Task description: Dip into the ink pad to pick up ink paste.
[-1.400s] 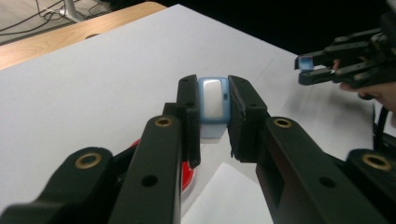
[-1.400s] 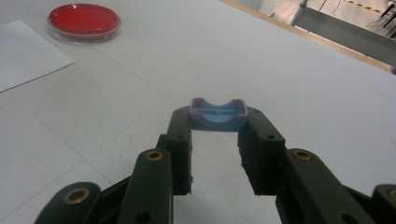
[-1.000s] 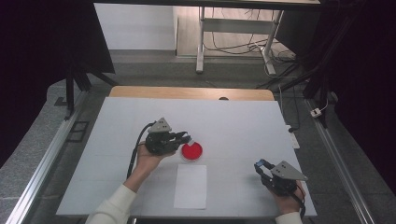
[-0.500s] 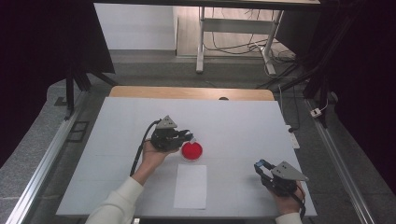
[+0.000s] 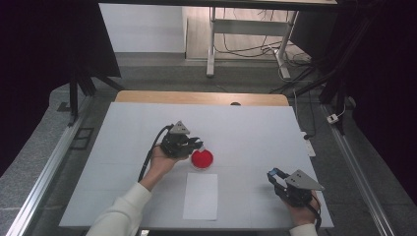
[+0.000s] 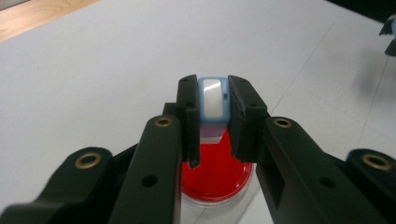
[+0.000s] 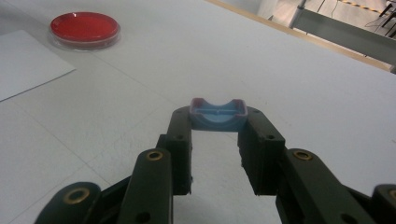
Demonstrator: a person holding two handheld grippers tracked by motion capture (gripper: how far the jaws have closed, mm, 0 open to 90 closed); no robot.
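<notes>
A round red dish (image 5: 202, 159) sits on the white table (image 5: 246, 128), also seen in the left gripper view (image 6: 217, 172) and the right gripper view (image 7: 84, 27). My left gripper (image 5: 195, 144) hovers at the dish's left edge. Its jaws (image 6: 213, 93) are shut on a small blue-and-white block (image 6: 213, 105) held above the dish. My right gripper (image 5: 273, 176) rests near the front right of the table. It is shut (image 7: 217, 116) on a small blue cap-like piece (image 7: 217, 120) with a curved top edge.
A white sheet of paper (image 5: 200, 195) lies in front of the dish, also in the right gripper view (image 7: 28, 60). A wooden strip (image 5: 196, 97) lines the table's far edge. Metal rails (image 5: 44, 177) run along both sides, and cables lie on the floor behind.
My left gripper has edged slightly forward and right toward the red dish, still shut on the block. The right gripper has stayed still.
</notes>
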